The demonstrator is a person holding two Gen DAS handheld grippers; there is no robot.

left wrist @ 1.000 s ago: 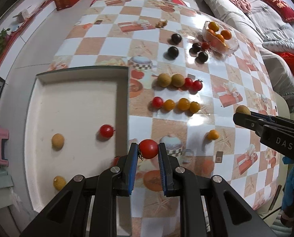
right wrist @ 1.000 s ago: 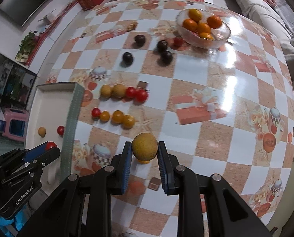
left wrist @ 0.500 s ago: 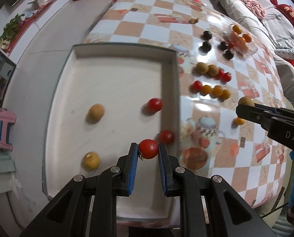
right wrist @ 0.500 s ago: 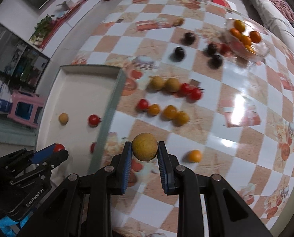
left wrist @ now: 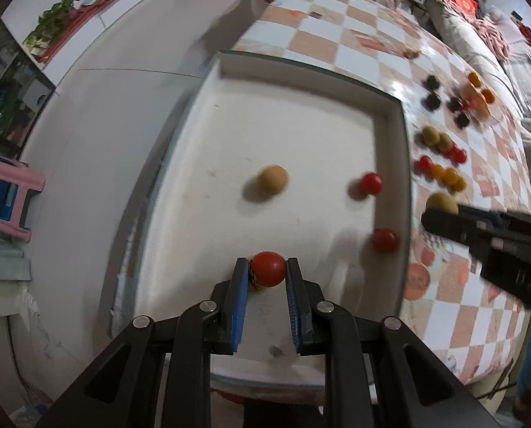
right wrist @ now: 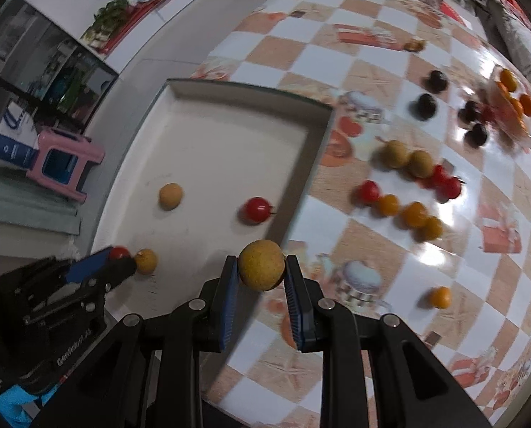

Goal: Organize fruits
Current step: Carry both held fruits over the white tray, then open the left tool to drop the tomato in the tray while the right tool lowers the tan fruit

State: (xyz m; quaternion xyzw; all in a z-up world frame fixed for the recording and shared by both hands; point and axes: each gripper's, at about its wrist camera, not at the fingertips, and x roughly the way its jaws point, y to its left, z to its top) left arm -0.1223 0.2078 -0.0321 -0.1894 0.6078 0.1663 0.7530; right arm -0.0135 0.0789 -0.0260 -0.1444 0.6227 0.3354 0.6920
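My left gripper (left wrist: 267,268) is shut on a red cherry tomato (left wrist: 269,268) and holds it over the near part of the white tray (left wrist: 301,107). My right gripper (right wrist: 261,265) is shut on a tan round fruit (right wrist: 262,264), above the tray's right wall (right wrist: 315,149). In the tray lie a tan fruit (left wrist: 269,182) and two red tomatoes (left wrist: 369,182) (left wrist: 384,239). The right wrist view shows another tan fruit (right wrist: 146,260) in the tray beside the left gripper (right wrist: 117,258). The right gripper (left wrist: 440,214) shows in the left wrist view.
On the checked tablecloth lie rows of tan, red and orange fruits (right wrist: 415,214), several dark plums (right wrist: 426,105), a lone orange fruit (right wrist: 439,296) and a glass bowl of oranges (right wrist: 515,107). A pink stool (right wrist: 65,164) stands on the floor left of the table.
Both grippers have moved left with their fruits. The left one went from the tablecloth beside the tray to over the tray; the right one came to the tray's right wall.
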